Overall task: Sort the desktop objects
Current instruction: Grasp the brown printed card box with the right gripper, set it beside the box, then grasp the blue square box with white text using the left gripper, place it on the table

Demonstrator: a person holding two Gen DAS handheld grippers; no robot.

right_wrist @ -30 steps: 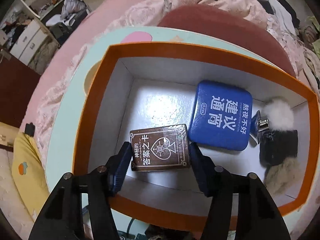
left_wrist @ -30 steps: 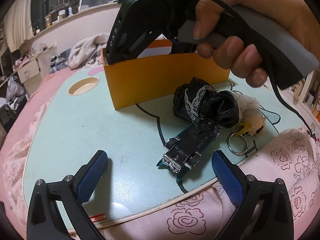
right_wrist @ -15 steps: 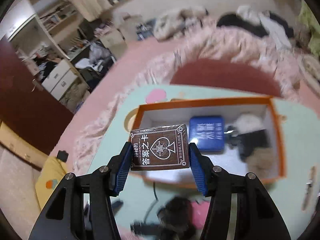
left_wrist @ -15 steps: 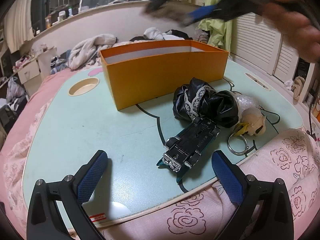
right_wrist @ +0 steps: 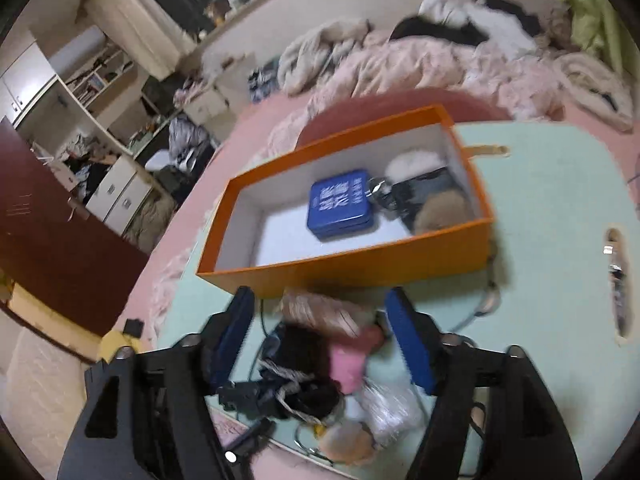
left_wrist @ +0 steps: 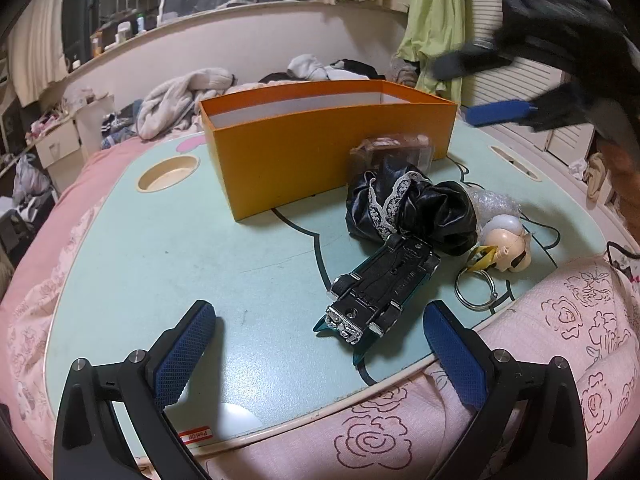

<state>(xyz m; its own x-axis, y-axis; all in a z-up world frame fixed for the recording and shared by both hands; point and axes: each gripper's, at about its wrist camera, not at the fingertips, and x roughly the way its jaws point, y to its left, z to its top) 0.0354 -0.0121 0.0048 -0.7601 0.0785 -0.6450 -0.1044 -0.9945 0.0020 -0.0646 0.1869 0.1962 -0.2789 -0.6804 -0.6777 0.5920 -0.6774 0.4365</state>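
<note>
One orange box (left_wrist: pixel 320 152) stands mid-frame on one green table (left_wrist: pixel 160 264). Inside the box: one blue tin (right_wrist: pixel 340 204) and a fluffy heap at its right end, count unclear. On the table: one toy car (left_wrist: pixel 380 292), one black scrunchie (left_wrist: pixel 408 208), one doll-head keyring (left_wrist: pixel 504 248), one blurred card pack (left_wrist: pixel 394 152). Two grippers: left (left_wrist: pixel 316 352), right (right_wrist: pixel 324 340).

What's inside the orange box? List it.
In the orange box: a blue tin lying flat, a small metal clip beside it, and white, black and tan fluffy pieces at the right end. Whatever lies beneath those is covered.
</note>
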